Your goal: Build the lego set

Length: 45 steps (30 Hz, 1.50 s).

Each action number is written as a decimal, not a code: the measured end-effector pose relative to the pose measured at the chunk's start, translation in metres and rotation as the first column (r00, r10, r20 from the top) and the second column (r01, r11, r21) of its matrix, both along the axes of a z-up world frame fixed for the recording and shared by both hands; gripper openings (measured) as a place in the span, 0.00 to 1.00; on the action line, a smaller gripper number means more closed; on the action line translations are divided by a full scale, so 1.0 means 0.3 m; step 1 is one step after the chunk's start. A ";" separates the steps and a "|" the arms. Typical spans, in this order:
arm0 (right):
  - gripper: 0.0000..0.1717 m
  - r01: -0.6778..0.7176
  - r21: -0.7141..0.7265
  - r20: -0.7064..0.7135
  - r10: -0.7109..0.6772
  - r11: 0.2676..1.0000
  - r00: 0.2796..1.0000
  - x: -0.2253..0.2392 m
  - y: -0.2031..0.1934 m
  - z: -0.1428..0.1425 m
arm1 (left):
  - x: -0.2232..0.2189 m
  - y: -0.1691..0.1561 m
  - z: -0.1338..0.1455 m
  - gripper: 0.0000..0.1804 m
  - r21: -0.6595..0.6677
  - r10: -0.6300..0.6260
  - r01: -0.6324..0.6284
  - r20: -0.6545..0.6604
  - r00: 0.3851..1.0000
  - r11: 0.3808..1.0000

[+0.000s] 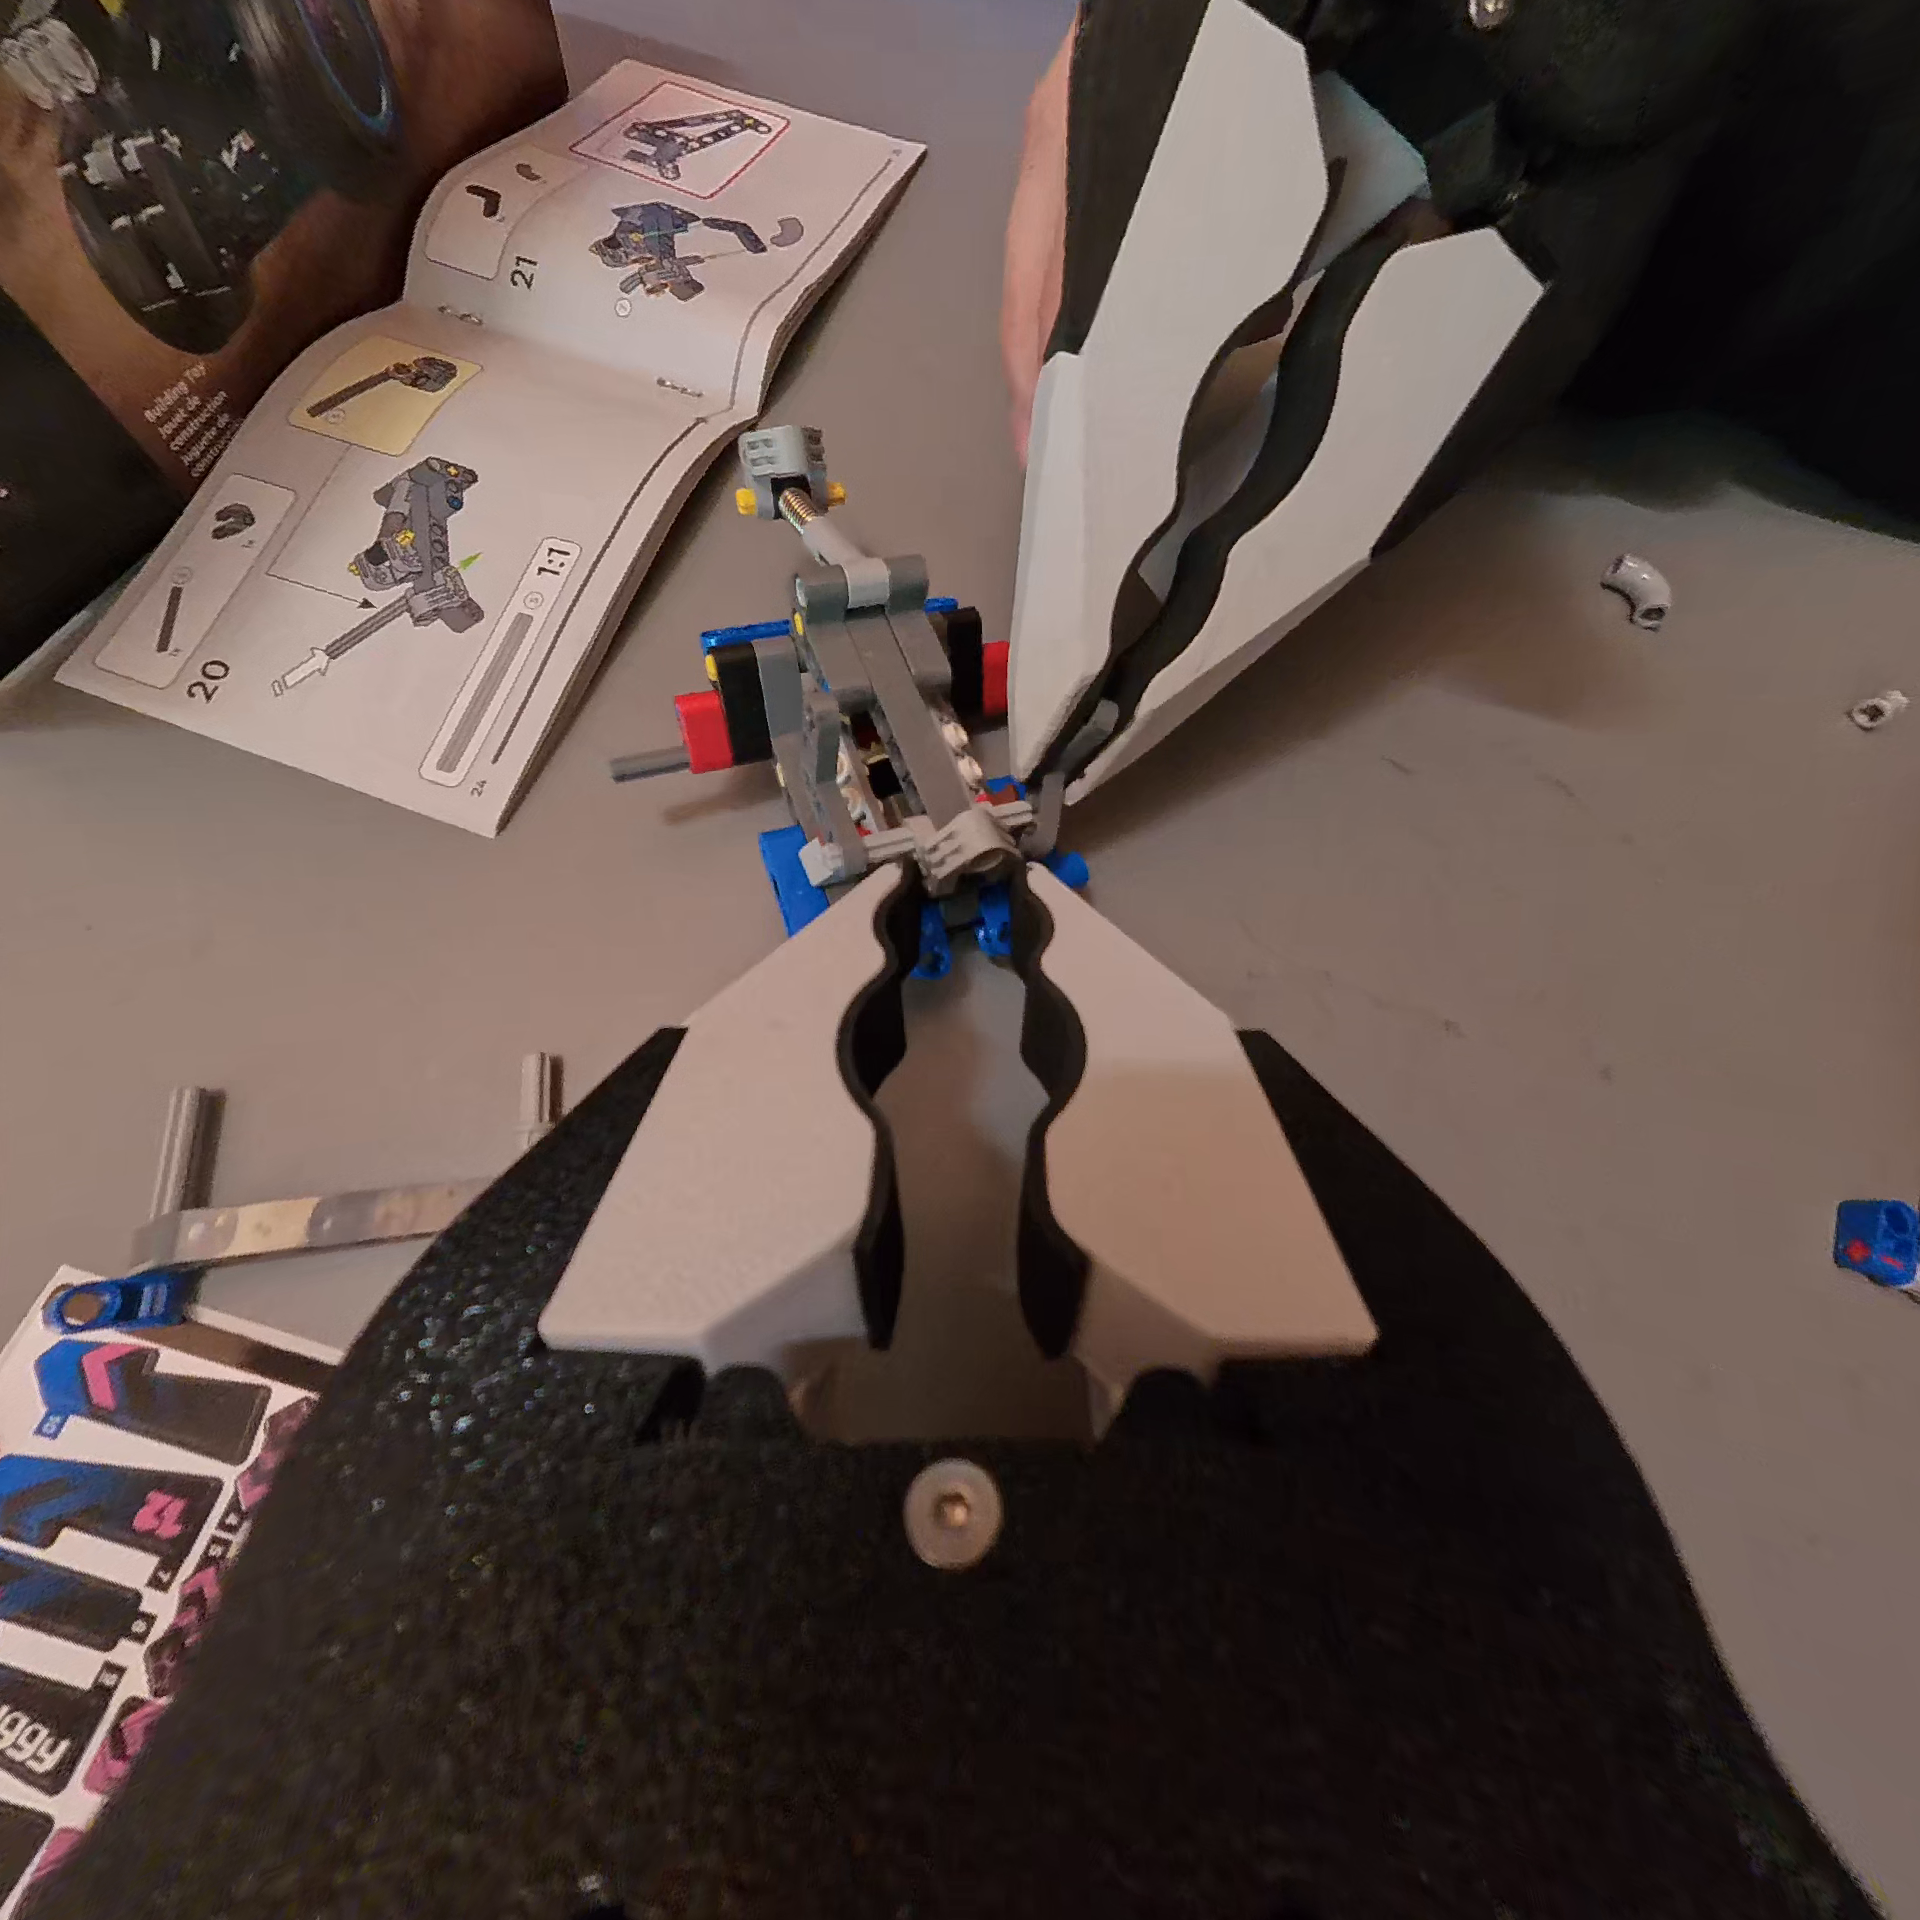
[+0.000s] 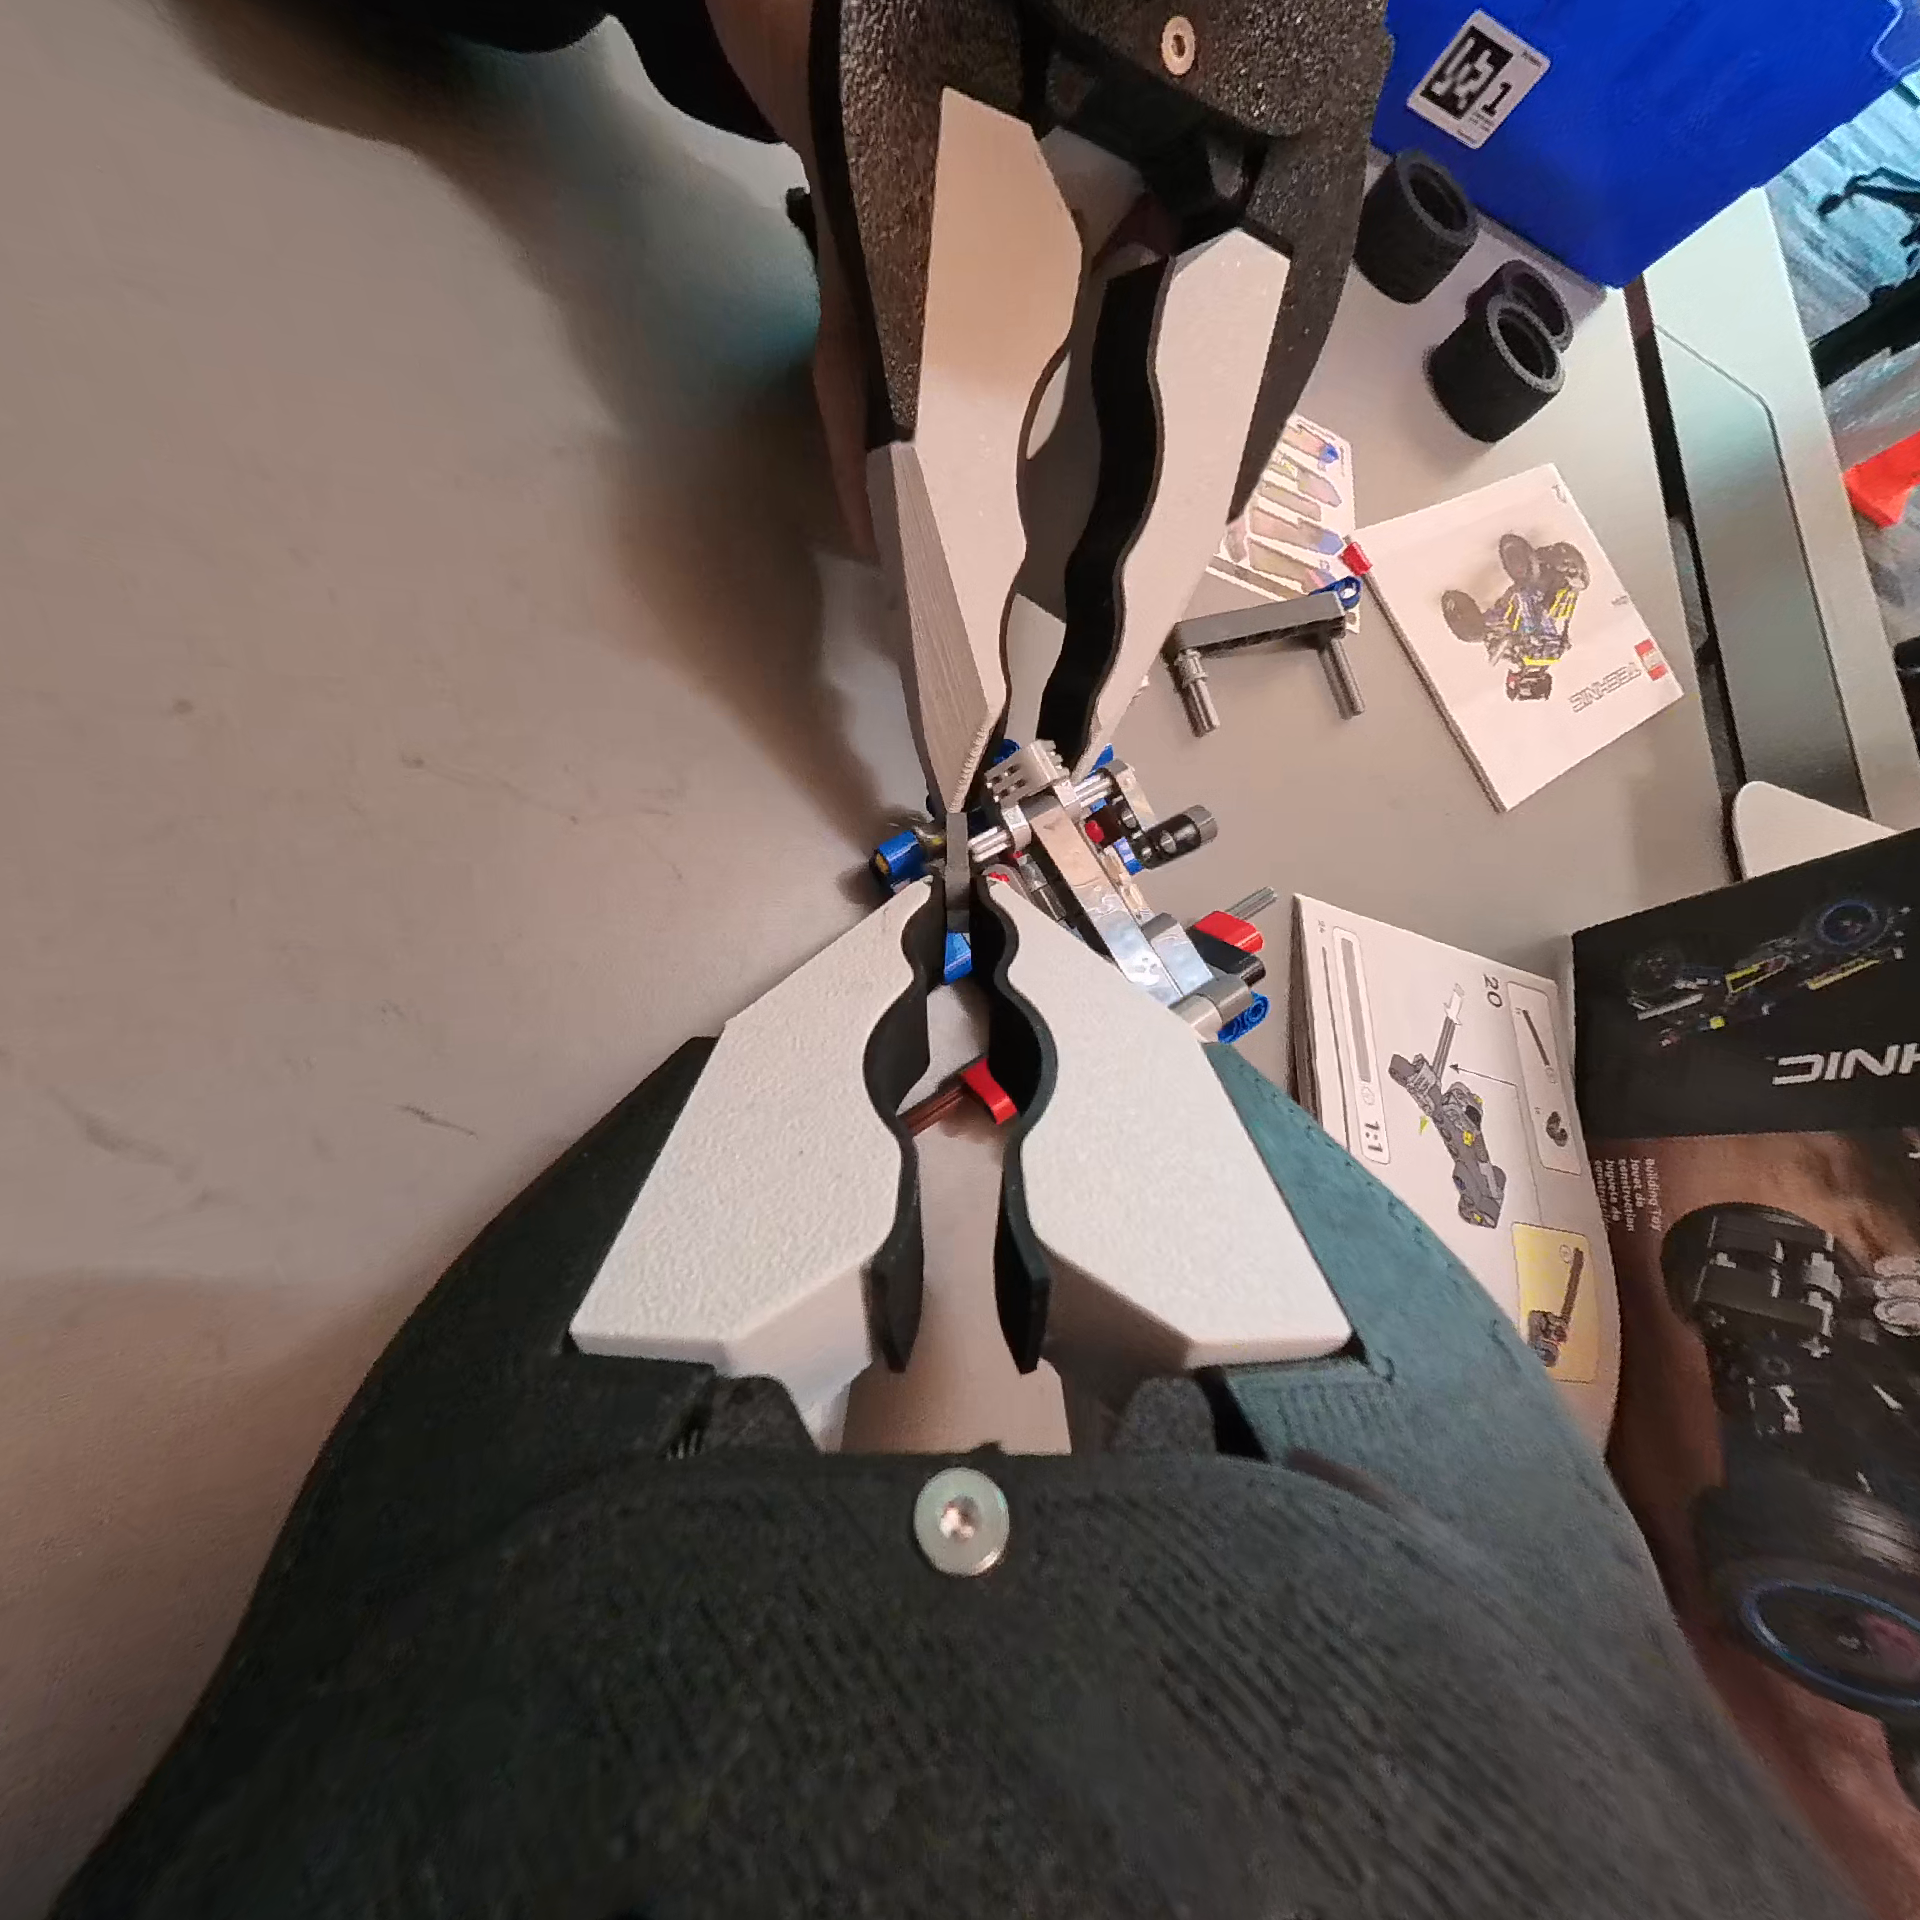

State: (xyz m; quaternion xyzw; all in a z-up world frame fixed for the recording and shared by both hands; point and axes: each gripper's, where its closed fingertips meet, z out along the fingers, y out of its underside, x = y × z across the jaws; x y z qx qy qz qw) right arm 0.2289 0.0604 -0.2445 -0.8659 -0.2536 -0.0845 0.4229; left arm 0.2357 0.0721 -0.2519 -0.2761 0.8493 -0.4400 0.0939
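Observation:
A small brick model (image 1: 883,665) of grey beams on blue, black and red parts lies on the grey table (image 1: 1351,987). My left gripper (image 1: 966,883) is shut on the model's near end, its pads pressing on the light grey connector (image 1: 977,847). In the right wrist view the left gripper (image 2: 1029,764) comes down from the top onto that connector (image 2: 1023,774). My right gripper (image 2: 958,899) is shut on a thin dark grey beam (image 2: 954,852) and holds it against the side of the model (image 2: 1122,914). In the left wrist view the right gripper (image 1: 1049,774) and the beam (image 1: 1051,821) show at the model's right side.
An open instruction booklet (image 1: 499,416) and a dark box (image 1: 156,208) lie at the far left. A sticker sheet (image 1: 104,1507) and a grey pinned beam (image 1: 301,1216) lie near left. Loose small parts (image 1: 1636,592) (image 1: 1875,1252) lie right. Black tyres (image 2: 1496,364) and a blue bin (image 2: 1642,104) stand behind.

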 end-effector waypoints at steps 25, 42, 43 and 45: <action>0.02 0.047 -0.015 -0.013 -0.047 0.999 0.999 0.027 0.002 0.002 | 0.004 0.007 -0.004 0.07 0.086 -0.037 0.031 0.061 0.997 0.996; 0.01 0.086 0.020 -0.126 -0.083 0.996 0.989 0.034 0.022 0.007 | 0.021 0.009 0.006 0.12 0.010 -0.036 0.035 0.050 0.998 0.999; 0.01 0.088 0.021 -0.118 -0.085 0.996 0.989 0.036 0.024 0.006 | 0.024 0.009 0.006 0.12 0.006 -0.029 0.028 0.046 0.999 1.000; 0.01 0.084 0.020 -0.105 -0.081 0.996 0.991 0.034 0.026 0.004 | 0.026 0.010 0.006 0.12 0.001 -0.022 0.022 0.032 0.999 1.000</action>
